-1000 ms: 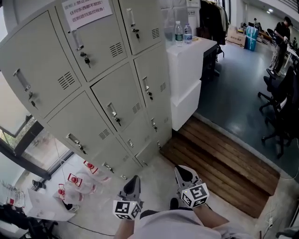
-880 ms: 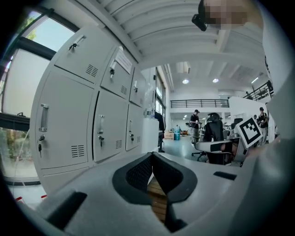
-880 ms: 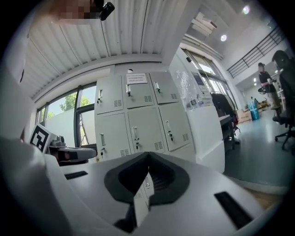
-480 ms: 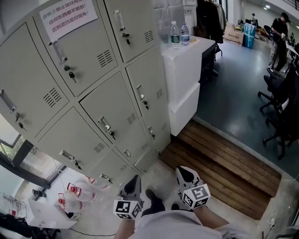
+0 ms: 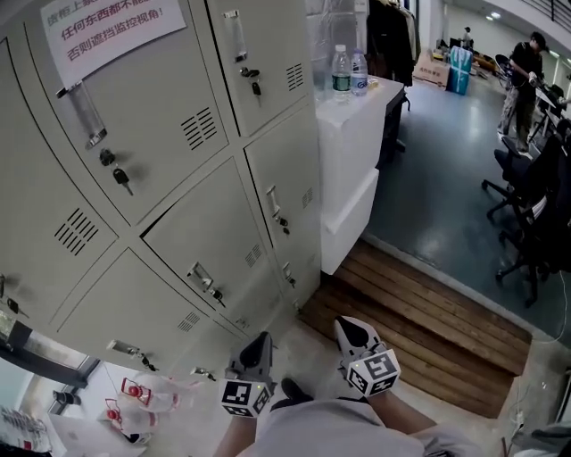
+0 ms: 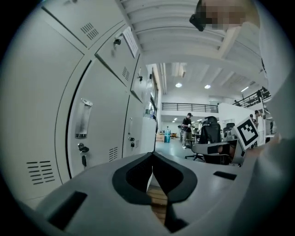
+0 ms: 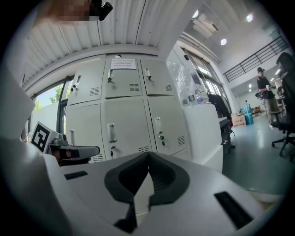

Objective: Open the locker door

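Note:
A bank of grey metal lockers [image 5: 178, 161] fills the left of the head view, every door closed. Each door has a clear handle [image 5: 85, 112] and a lock with a key [image 5: 120, 178] hanging in it. A paper notice [image 5: 111, 27] is stuck on a top door. My left gripper [image 5: 258, 344] and right gripper [image 5: 346, 328] hang low near my body, well short of the lockers. Both are shut with nothing in them. The left gripper view shows its jaw tips [image 6: 152, 159] meeting, with locker doors [image 6: 99, 115] to the left. In the right gripper view the jaw tips [image 7: 148, 159] meet too, pointing toward the lockers [image 7: 129, 110].
A white cabinet [image 5: 352, 170] with two water bottles [image 5: 341, 70] stands right of the lockers. A wooden platform [image 5: 419, 330] lies below it. Office chairs [image 5: 535, 205] and a person [image 5: 522, 71] are at the far right. Plastic-wrapped items [image 5: 134, 402] lie on the floor at bottom left.
The head view has moved closer to the lockers, which now look larger and sit further left. Both grippers stay shut at the same spot in view.

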### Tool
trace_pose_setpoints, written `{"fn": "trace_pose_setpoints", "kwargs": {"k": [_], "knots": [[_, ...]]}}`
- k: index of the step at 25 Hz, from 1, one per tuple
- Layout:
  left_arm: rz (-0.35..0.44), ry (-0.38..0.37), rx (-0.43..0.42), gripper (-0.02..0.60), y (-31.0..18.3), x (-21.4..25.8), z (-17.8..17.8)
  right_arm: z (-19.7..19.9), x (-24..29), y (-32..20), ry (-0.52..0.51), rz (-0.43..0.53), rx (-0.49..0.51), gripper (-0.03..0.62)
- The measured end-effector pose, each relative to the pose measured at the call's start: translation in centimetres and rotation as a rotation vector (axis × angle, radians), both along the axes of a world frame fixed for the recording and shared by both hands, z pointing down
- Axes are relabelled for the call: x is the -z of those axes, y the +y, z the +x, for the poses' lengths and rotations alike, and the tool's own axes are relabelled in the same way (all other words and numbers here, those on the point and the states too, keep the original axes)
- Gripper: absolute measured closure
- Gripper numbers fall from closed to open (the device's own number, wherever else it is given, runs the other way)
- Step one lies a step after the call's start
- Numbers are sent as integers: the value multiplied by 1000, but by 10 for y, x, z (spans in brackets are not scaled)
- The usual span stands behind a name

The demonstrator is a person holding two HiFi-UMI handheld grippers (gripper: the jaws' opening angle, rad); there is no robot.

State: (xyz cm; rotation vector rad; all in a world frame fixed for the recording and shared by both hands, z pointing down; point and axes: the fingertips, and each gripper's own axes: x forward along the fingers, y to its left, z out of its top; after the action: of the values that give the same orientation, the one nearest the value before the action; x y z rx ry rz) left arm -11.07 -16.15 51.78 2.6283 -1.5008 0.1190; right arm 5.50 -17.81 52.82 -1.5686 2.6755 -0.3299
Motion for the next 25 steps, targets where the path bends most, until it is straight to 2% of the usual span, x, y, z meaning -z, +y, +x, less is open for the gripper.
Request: {"fn": "trace_pose_setpoints", "kwargs": {"k": [5, 9, 12, 18, 25], "knots": [[4, -9, -70, 578, -47, -1, -24, -43, 11, -50, 1, 36, -3, 582], [11, -29, -98, 579, -73, 2, -33, -60, 14, -75, -7, 39, -1, 582], [18, -10, -57, 578, -89, 4, -38, -62, 17, -92, 3, 50, 23, 580], [-6, 20, 81, 580, -114, 3, -44, -56, 24, -121, 16, 54, 92, 580], [18, 24, 156, 578, -130, 10, -37, -44, 25, -147, 37, 58, 136, 580]]}}
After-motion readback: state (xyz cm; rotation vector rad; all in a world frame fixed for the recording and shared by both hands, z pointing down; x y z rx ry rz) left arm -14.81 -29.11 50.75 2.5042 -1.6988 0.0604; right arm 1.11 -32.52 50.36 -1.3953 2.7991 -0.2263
